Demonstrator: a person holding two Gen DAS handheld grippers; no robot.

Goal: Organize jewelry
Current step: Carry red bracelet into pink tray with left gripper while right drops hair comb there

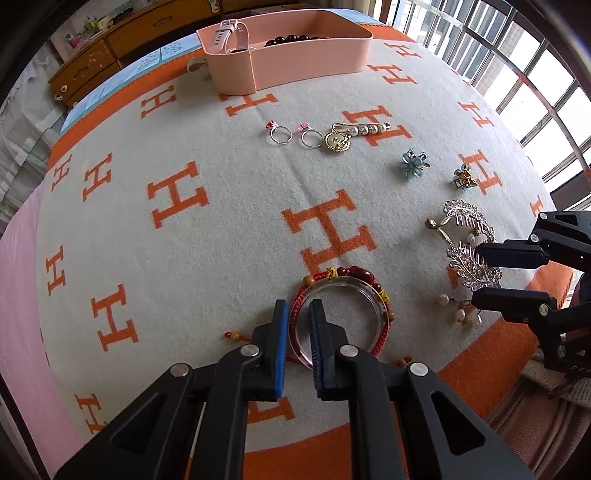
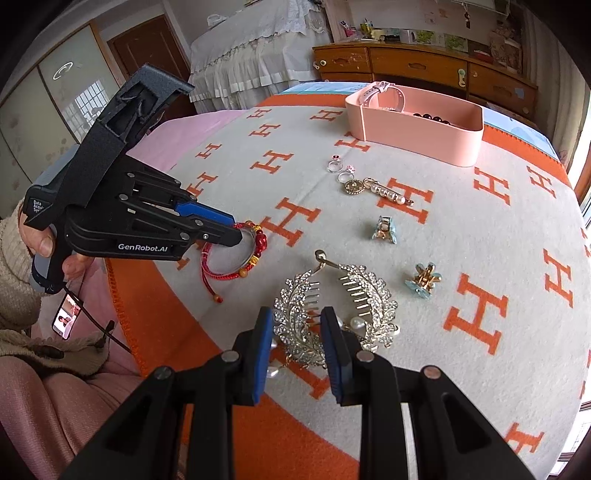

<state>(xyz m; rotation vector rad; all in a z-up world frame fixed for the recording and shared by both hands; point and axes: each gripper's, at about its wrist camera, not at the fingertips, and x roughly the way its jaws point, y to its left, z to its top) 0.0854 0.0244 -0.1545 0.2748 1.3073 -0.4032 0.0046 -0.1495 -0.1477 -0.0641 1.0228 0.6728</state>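
A clear bangle [image 1: 364,291] lies with a red beaded bracelet [image 1: 356,274] on the blanket. My left gripper [image 1: 297,310] is open, its fingers straddling the near-left rim of both; it also shows in the right wrist view [image 2: 236,230]. My right gripper [image 2: 295,321] is open, its fingers on either side of one wing of the silver rhinestone hair comb [image 2: 369,295]; it also shows in the left wrist view [image 1: 480,273]. The pink box [image 1: 291,55] at the far side holds a pink watch [image 1: 232,29] and dark beads [image 1: 291,38].
On the orange-and-cream H blanket [image 1: 184,221] lie two rings [image 1: 280,134], a gold pearl brooch [image 1: 354,134] and two small blue flower clips [image 1: 415,164]. A wooden dresser [image 2: 424,66] stands beyond the bed. A window [image 1: 517,74] is to the right.
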